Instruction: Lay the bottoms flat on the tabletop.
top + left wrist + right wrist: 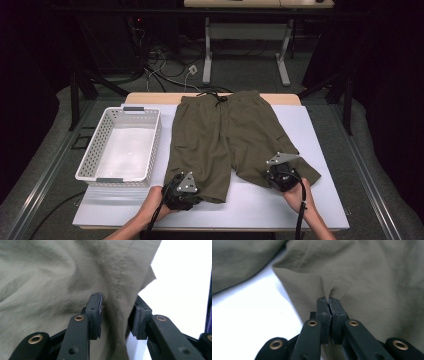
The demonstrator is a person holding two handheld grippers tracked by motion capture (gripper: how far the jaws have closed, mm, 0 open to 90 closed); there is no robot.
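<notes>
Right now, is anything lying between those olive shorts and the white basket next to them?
Nothing visible. The shorts lie flat on the white table, and the basket sits just left of them, its inside bare. The right gripper is pinched on one leg hem; the left gripper has the other hem between its jaws.

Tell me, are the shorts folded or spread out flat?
Spread flat: the shorts lie open on the table, both legs apart, waistband at the far edge.

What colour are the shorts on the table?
The shorts are plain olive green, best seen in the high view.
</notes>
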